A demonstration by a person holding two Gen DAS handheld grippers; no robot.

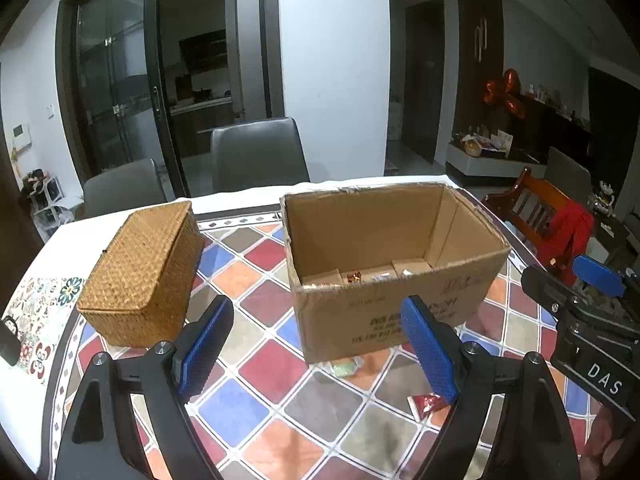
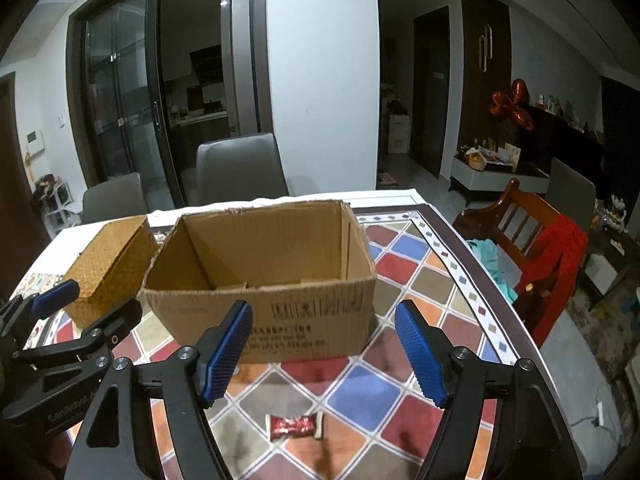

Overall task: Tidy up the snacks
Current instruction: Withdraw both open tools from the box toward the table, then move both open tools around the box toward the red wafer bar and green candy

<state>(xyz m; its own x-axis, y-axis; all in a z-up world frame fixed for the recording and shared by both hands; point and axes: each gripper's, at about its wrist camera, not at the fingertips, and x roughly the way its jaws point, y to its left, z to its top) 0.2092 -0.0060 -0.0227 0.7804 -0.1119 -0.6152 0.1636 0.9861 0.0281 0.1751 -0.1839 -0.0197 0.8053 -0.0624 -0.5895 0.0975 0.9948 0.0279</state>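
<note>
Left gripper (image 1: 320,354) wide open, empty, facing cardboard box (image 1: 384,304), right gripper (image 2: 322,354) likewise above red snack (image 2: 294,426)

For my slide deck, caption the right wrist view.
Open right gripper above a red snack packet, facing the cardboard box.

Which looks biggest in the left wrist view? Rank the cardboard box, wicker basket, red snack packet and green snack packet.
1. cardboard box
2. wicker basket
3 and 4. red snack packet and green snack packet: both small, partly hidden behind a finger or the box, so unranked.
</note>
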